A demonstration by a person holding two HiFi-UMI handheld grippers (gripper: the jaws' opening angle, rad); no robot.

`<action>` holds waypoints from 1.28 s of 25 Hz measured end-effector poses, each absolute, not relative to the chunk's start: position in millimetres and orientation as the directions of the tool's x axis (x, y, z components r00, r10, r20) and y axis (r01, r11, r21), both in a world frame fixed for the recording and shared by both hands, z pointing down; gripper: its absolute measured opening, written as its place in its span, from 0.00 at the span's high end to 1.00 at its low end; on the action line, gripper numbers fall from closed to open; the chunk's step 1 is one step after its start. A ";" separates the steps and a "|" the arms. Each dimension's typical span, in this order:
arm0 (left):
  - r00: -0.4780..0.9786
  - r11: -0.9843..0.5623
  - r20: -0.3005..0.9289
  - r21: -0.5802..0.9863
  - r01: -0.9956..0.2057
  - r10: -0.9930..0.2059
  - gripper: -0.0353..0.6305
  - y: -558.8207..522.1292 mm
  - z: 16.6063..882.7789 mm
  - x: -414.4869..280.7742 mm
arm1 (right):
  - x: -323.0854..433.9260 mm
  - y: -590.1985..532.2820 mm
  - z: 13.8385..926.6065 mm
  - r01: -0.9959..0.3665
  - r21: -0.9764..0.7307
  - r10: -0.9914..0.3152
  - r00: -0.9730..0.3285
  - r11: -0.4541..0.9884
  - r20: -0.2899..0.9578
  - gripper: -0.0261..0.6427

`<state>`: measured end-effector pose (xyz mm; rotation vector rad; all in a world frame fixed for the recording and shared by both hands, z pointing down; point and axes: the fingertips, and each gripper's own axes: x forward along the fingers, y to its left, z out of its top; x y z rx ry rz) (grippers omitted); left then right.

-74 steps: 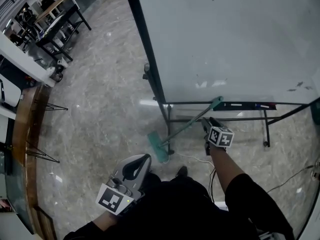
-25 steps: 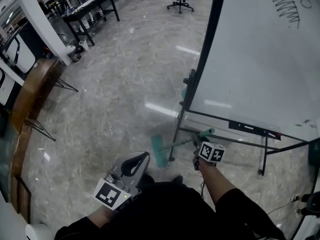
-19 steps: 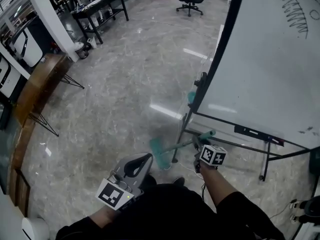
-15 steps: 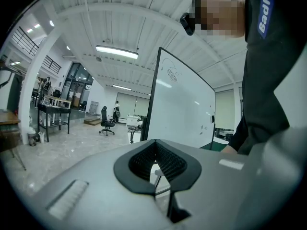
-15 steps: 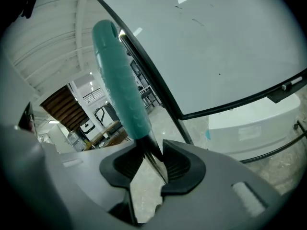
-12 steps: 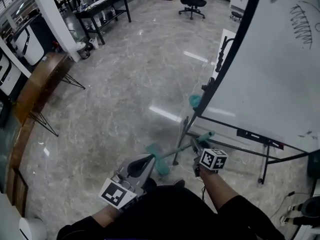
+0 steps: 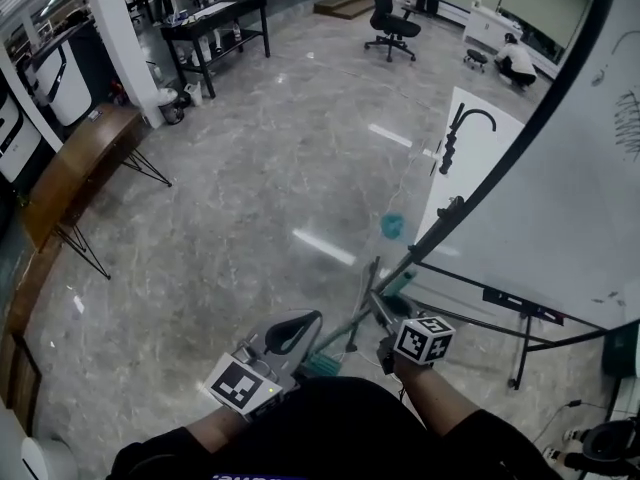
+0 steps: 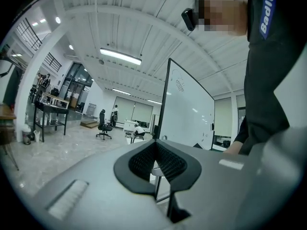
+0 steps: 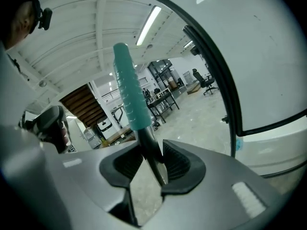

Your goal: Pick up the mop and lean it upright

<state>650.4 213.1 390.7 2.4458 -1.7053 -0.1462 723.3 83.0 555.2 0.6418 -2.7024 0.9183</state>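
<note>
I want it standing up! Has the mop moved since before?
Yes. The mop has tilted up: its handle end, once low by the whiteboard stand's bar, now points up beside the board's edge, in the right gripper's jaws.

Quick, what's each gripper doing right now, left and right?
Left gripper: closed, nothing between its jaws.
Right gripper: closed on the mop, holding it by its handle.
</note>
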 end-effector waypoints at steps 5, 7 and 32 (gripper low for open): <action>0.335 -0.328 0.002 0.193 -0.925 -0.942 0.92 213.1 391.2 607.6 | 678.2 92.0 536.1 -0.425 -0.532 -0.297 -0.902 0.732 0.313 0.77; 0.326 -0.322 -0.009 0.192 -0.927 -0.945 0.92 214.2 389.7 592.5 | 662.8 96.2 525.3 -0.407 -0.525 -0.284 -0.910 0.747 0.302 0.77; 0.269 -0.271 -0.035 0.191 -0.944 -0.962 0.92 240.8 394.1 476.6 | 527.7 155.1 422.5 -0.216 -0.385 -0.172 -0.974 0.897 0.147 0.78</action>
